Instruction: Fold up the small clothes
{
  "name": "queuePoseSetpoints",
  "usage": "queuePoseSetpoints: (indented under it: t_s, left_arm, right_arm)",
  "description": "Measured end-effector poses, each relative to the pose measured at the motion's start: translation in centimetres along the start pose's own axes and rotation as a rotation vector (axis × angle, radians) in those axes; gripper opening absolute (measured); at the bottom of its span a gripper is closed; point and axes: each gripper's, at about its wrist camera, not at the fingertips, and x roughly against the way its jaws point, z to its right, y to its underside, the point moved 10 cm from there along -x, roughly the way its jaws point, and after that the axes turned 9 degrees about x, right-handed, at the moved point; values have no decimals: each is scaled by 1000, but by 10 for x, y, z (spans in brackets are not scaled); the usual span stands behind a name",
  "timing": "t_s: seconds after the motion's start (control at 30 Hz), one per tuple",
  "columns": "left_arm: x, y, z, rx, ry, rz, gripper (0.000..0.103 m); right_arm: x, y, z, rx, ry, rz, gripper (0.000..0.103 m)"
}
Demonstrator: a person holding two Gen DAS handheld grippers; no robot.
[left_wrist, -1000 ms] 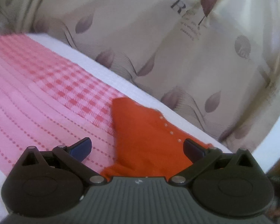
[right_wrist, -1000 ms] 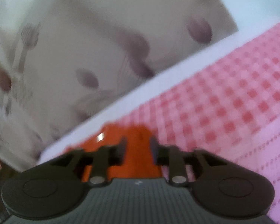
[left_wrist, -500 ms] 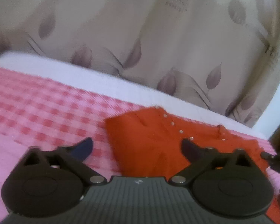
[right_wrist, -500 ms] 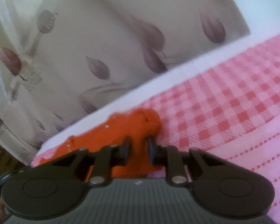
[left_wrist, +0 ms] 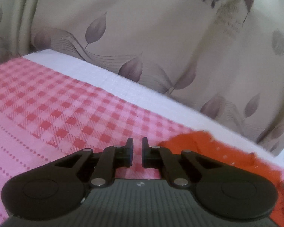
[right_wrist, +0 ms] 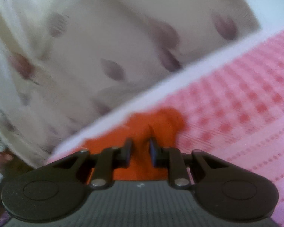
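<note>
On the pink bedspread (left_wrist: pixel 70 109), left gripper (left_wrist: pixel 137 141) pressed together empty, right gripper (right_wrist: pixel 140 145) pinching orange garment (right_wrist: pixel 157 119).

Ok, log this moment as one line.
left gripper: shut, empty | right gripper: shut on orange garment | surface: pink checked cloth

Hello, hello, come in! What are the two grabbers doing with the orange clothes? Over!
Left hand-held gripper shut, empty, beside orange garment. Right hand-held gripper pinching the garment. Nothing in the way.
</note>
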Motion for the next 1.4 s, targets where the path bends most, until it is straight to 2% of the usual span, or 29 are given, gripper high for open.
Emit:
queuePoseSetpoints:
  t_s: [0.07, 0.1, 0.13, 0.17, 0.2, 0.23, 0.27, 0.3, 0.33, 0.37, 0.4, 0.47, 0.5, 0.57, 0.6, 0.63, 0.7, 0.77, 0.83, 0.9, 0.93, 0.97, 1.0, 1.17, 1.3, 1.37, 1.4]
  left_arm:
    - [10, -2, 15, -33, 42, 18, 6]
    - [14, 0, 27, -64, 68, 9, 17]
    - [17, 4, 40, -101, 96, -12, 39]
    - [19, 9, 53, -136, 120, -27, 53]
    - [21, 14, 64, -169, 132, -28, 73]
    - [23, 21, 76, -216, 147, -19, 78]
    - [23, 26, 85, -259, 156, -16, 77]
    - [20, 33, 91, -304, 150, -25, 73]
    - [13, 42, 93, -352, 112, -49, 55]
    - [5, 48, 89, -367, 62, -72, 45]
    - [-1, 51, 81, -358, 22, -87, 28]
    - [-2, 47, 66, -299, -13, -60, 24]
    - [-3, 43, 60, -286, -32, -58, 24]
    - [-2, 39, 51, -301, -90, -41, 27]
    - [0, 38, 47, -296, -102, -39, 29]
    - [3, 34, 42, -267, -99, -42, 28]
    - [15, 26, 35, -225, -73, -35, 26]
    - [42, 22, 37, -224, -7, -14, 42]
    - [71, 28, 46, -241, 77, -29, 84]
    - [105, 43, 53, -231, 169, -54, 99]
    - [125, 56, 56, -219, 214, -84, 100]
    - [140, 68, 58, -209, 245, -118, 100]
    - [151, 81, 59, -199, 270, -158, 101]
    - [200, 142, 48, -103, 329, -327, 102]
    - [222, 172, 40, -30, 378, -420, 102]
    - [230, 184, 37, -6, 403, -453, 101]
    - [233, 189, 36, 6, 408, -465, 101]
  right_arm:
    - [0, -1, 9, -54, 19, 1, 21]
    - [1, -3, 15, -75, 38, 9, 22]
    - [2, -4, 18, -102, 29, 15, 22]
    - [3, -5, 21, -129, 5, 21, 22]
    - [4, -5, 23, -145, -11, 29, 22]
    - [5, -5, 23, -145, -17, 36, 22]
    - [5, -5, 22, -137, -21, 39, 21]
    - [5, -5, 20, -118, -19, 35, 20]
    - [4, -5, 17, -95, -5, 28, 19]
    - [2, -5, 13, -76, 1, 22, 14]
    - [1, -6, 8, -64, -14, 25, 14]
    - [0, -13, -3, -34, -33, 36, 14]
    - [-4, -13, -4, -18, -3, 21, 14]
    - [-19, -3, 8, 44, 127, -85, 11]
    - [-18, -3, 10, 54, 127, -68, 11]
    - [-16, -4, 13, 18, 128, -67, 14]
    - [4, -6, 25, -110, 133, -13, 24]
    - [35, -6, 24, -182, 69, 62, 26]
    - [77, 3, 7, -150, -18, 90, 29]
    - [117, 23, -11, -83, -67, 75, 47]
    - [138, 37, -19, -58, -88, 62, 70]
    - [156, 50, -25, -38, -100, 52, 86]
    - [179, 67, -32, -10, -105, 47, 88]
    - [244, 143, -48, 57, -25, -19, 88]
    - [266, 182, -56, 71, -15, -29, 86]
    - [267, 196, -66, 149, 38, -43, 73]
    - [266, 202, -72, 201, 63, -49, 72]
